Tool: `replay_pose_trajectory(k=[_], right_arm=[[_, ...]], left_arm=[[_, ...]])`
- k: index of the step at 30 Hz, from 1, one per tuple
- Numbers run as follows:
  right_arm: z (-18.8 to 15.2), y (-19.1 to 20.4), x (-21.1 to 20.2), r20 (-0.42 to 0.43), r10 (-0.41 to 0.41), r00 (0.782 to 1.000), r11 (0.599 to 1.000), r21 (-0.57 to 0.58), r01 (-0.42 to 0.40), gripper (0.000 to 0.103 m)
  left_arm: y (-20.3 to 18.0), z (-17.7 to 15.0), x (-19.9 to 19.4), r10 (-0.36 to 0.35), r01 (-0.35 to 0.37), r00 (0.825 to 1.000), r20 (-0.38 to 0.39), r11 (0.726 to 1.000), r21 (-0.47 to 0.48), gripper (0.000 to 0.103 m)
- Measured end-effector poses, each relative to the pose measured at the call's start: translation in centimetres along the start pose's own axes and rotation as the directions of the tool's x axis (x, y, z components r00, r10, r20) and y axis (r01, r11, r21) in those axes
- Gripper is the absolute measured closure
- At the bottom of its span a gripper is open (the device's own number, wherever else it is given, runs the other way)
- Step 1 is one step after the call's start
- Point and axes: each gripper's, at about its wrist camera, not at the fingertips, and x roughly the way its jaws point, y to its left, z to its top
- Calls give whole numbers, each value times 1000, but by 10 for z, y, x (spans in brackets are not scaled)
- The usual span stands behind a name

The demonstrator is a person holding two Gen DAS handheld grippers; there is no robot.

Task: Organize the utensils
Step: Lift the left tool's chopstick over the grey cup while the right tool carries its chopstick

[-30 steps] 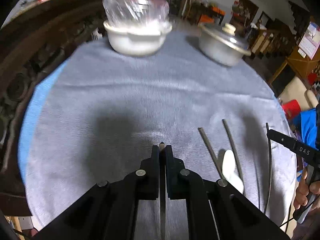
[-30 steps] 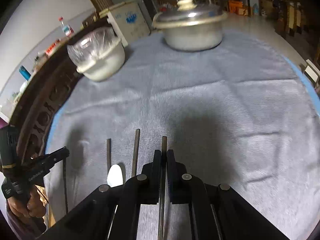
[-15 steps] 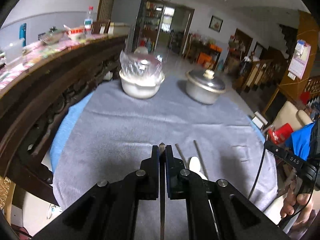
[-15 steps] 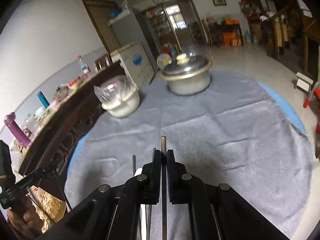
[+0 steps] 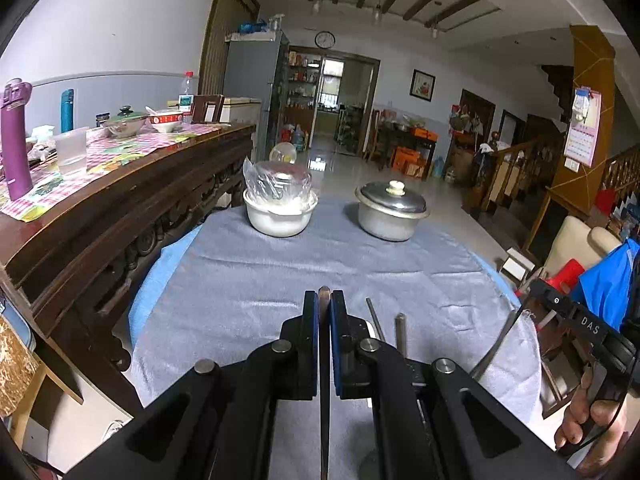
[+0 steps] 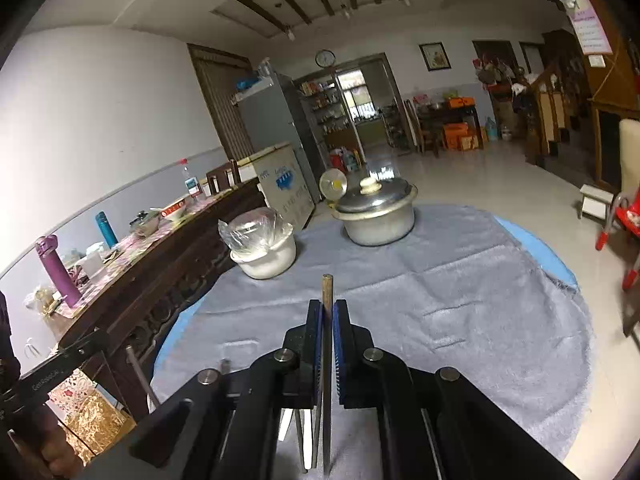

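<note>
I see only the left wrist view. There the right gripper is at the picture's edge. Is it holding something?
Observer: Yes. The right gripper is shut on a thin brown wooden chopstick; its tip sticks out past the fingertips.
Operator: My left gripper holds a dark chopstick too. Two thin grey sticks lie on the grey cloth. Is anything else beside them?
Observer: A white spoon, mostly hidden under the right gripper, lies beside them.

My left gripper [image 5: 324, 312] pinches one thin dark chopstick [image 5: 324, 380] lengthwise; my right gripper [image 6: 328, 320] pinches another chopstick [image 6: 327, 344], its brown tip poking past the jaws.
</note>
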Motion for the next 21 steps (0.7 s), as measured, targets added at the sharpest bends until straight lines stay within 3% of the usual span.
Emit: replay_pose_trajectory(k=[10, 21], right_arm=[[4, 13, -41, 101, -33, 994, 998, -55, 38, 97], [22, 30, -100, 198, 21, 980, 995, -100, -2, 97]], left_arm=[[-7, 14, -44, -17, 23, 993, 120, 999, -47, 97], [-16, 33, -84, -59, 76, 972, 227, 995, -64, 97]])
